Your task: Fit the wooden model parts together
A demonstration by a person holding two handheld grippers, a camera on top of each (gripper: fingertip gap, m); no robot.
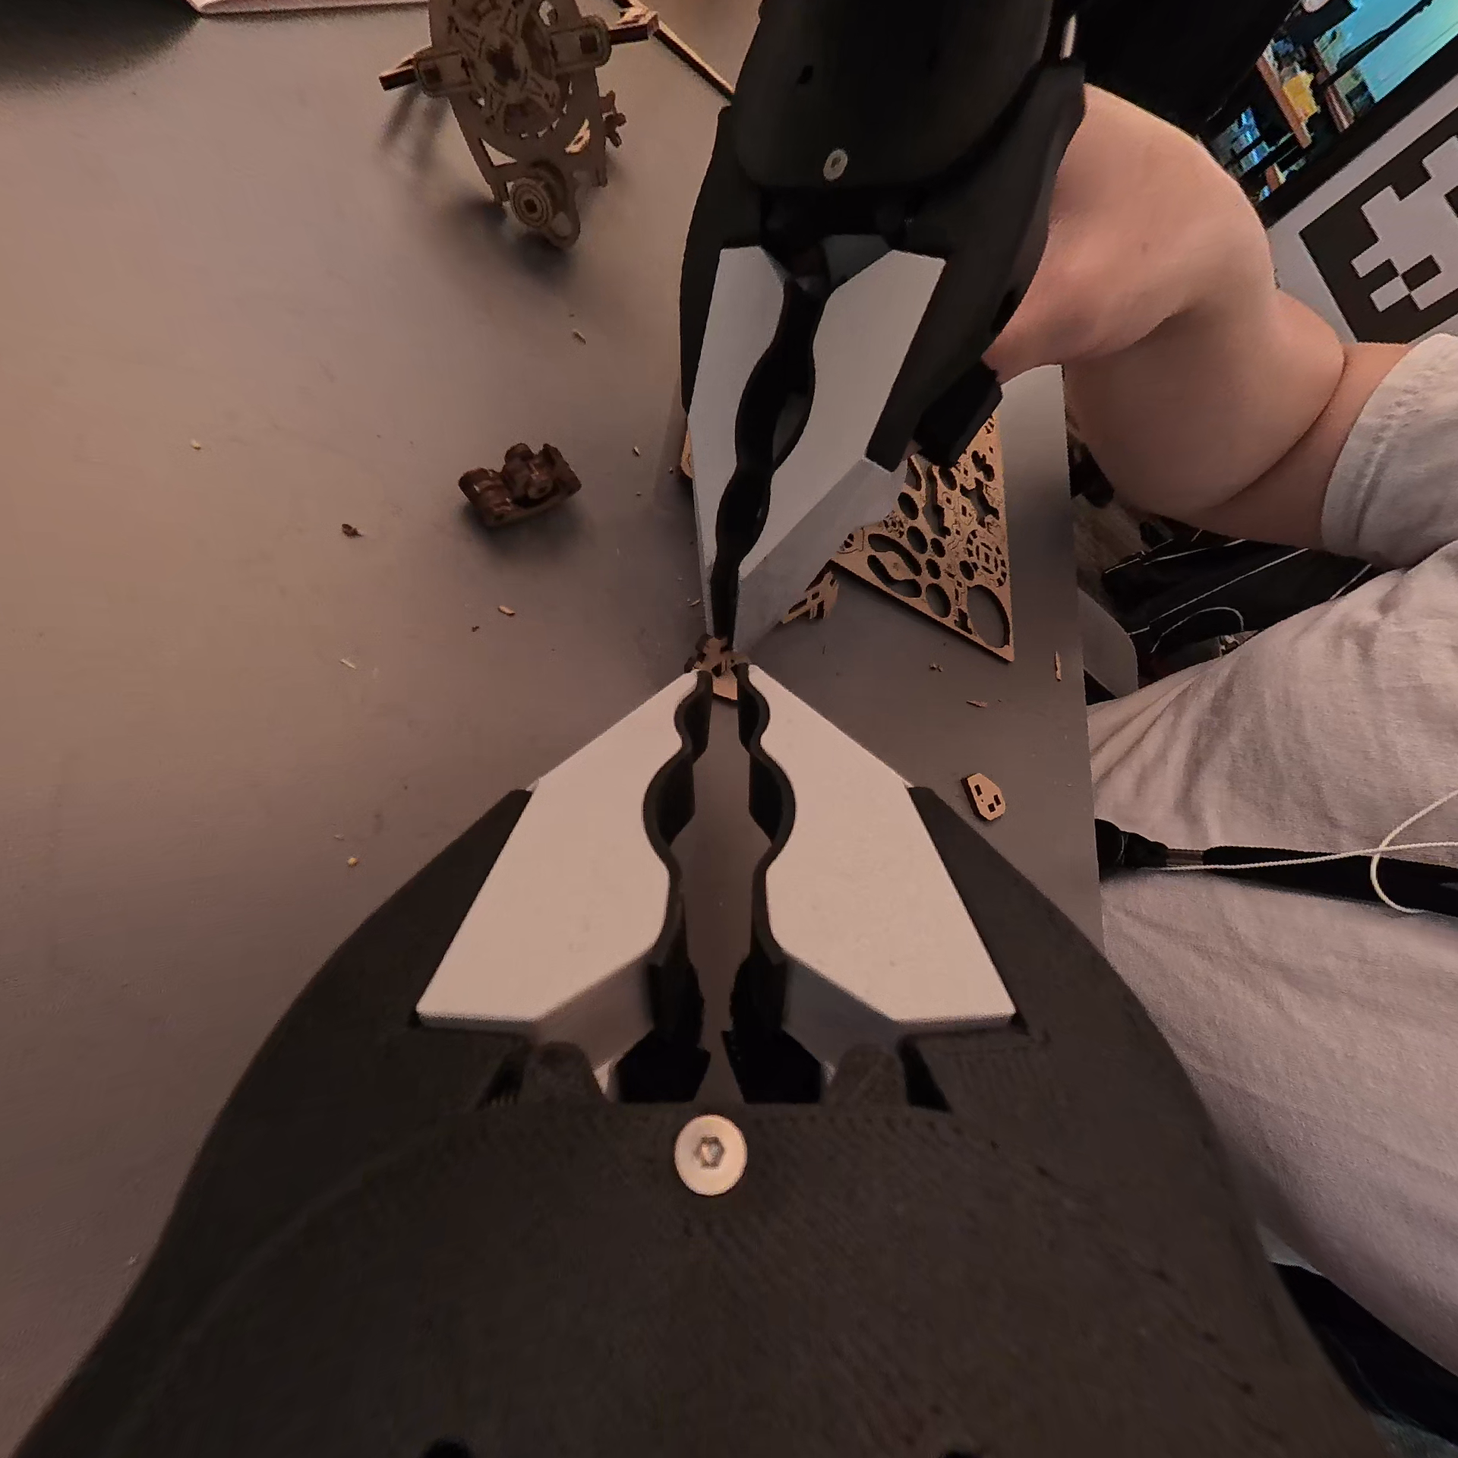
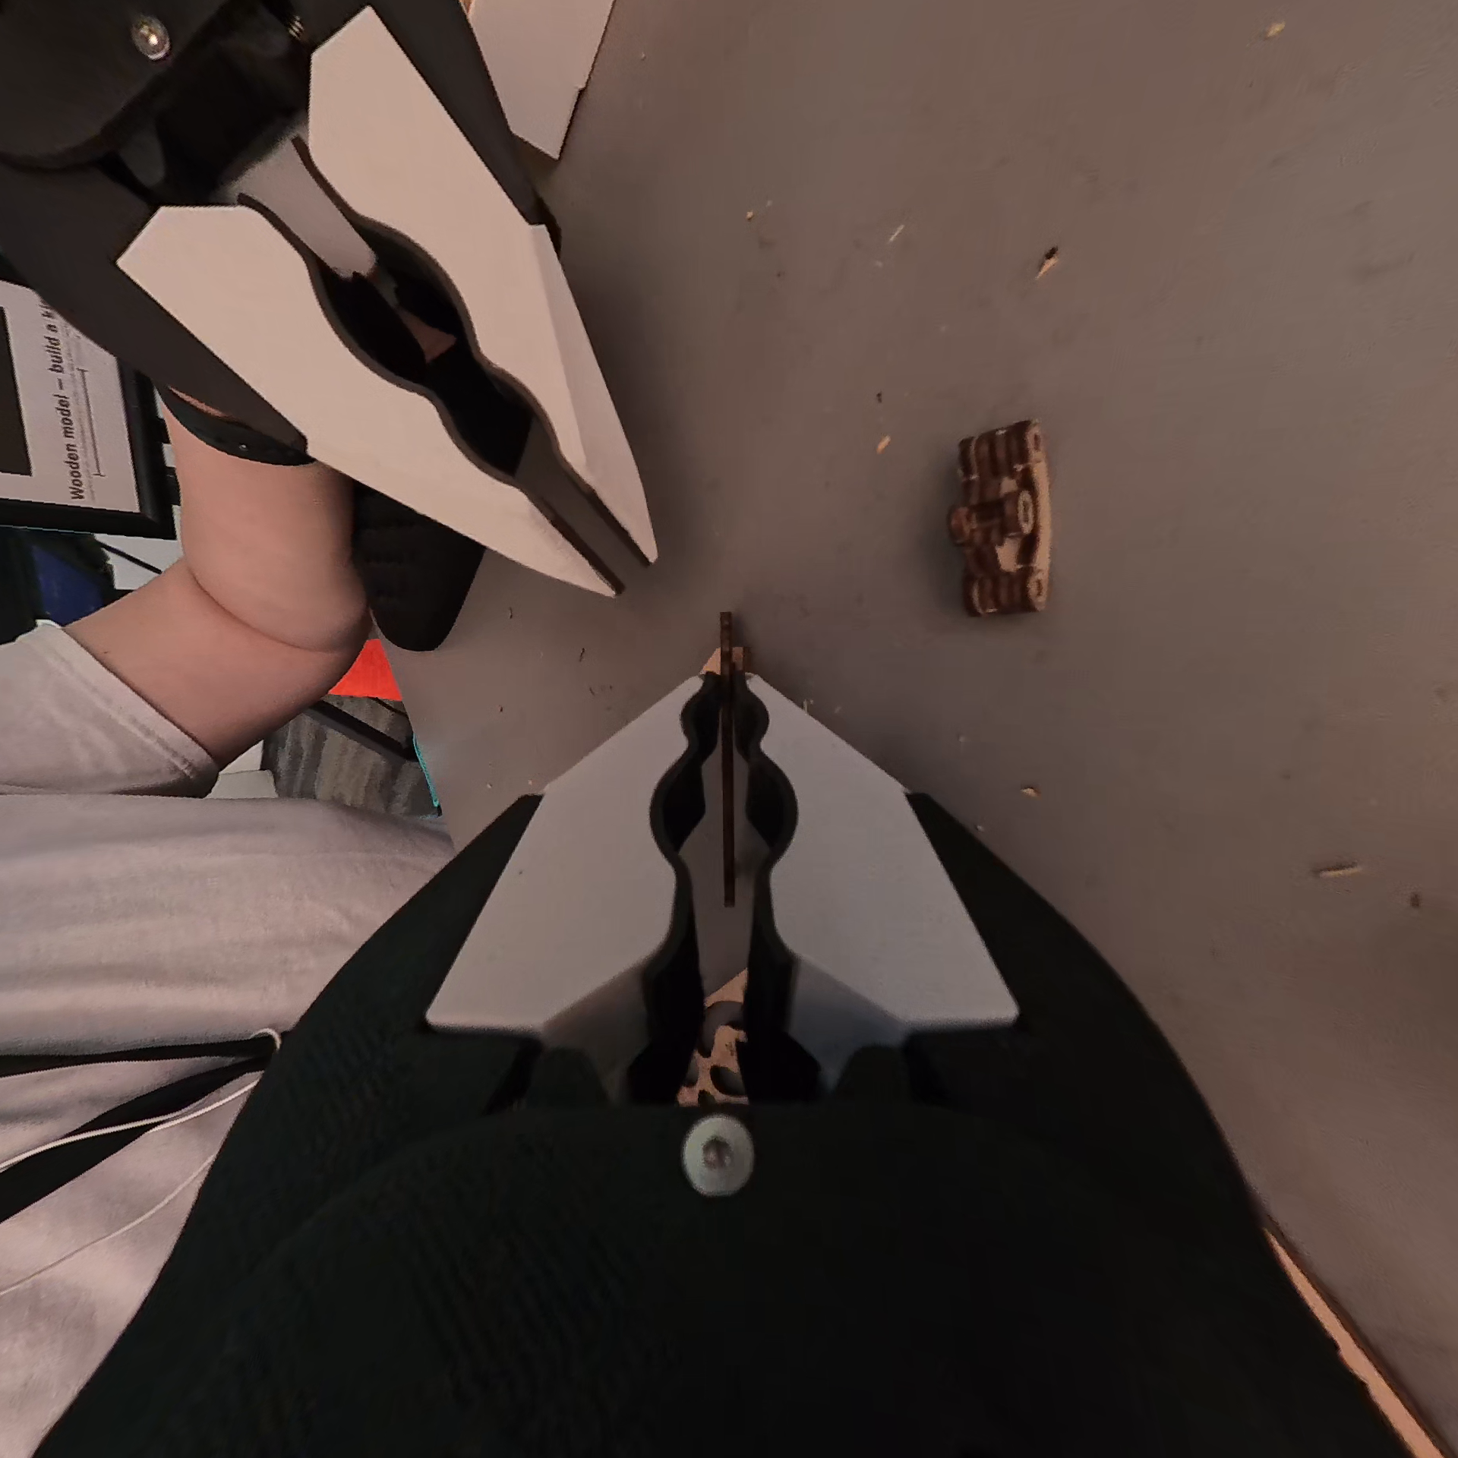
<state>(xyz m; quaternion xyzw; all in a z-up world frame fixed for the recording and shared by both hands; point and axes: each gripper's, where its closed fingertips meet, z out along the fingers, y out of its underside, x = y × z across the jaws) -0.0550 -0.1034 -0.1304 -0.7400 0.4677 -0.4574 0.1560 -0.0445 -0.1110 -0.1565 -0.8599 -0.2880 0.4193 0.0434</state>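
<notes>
A small laser-cut wooden piece (image 1: 722, 671) is seen at the tips of the left gripper (image 1: 723, 680), whose tongs stand narrow, pinched at the very ends on that piece while the wavy inner edges behind stay apart. From above, the right gripper (image 1: 730, 623) is brought tip to tip with it. In the right wrist view its own tongs (image 2: 726, 671) are drawn narrow around a thin flat wooden strip (image 2: 727, 757) held on edge, with the end of the strip standing just past the tips. The left gripper (image 2: 631, 572) appears there at upper left, and in that view its tips look a little apart from the strip, so contact between the two parts cannot be settled.

The step in hand is judged to be the mating of the two held parts above the grey table (image 1: 237, 631). For the next move a fine lining-up of tab and slot is called for, followed by a straight, gentle push, since thin plywood is likely to snap or twist out of so small a pinch.

The rest of the kit lies apart: a standing geared assembly (image 1: 513, 110) far back, a dark wooden sub-assembly (image 1: 521, 483) near the middle, a cut-out parts sheet (image 1: 947, 544) half hidden behind the right gripper, and a loose small tab (image 1: 985, 795) by the table edge. The joint itself is hidden by the tips, and the shapes of both held parts are too small to be made out
</notes>
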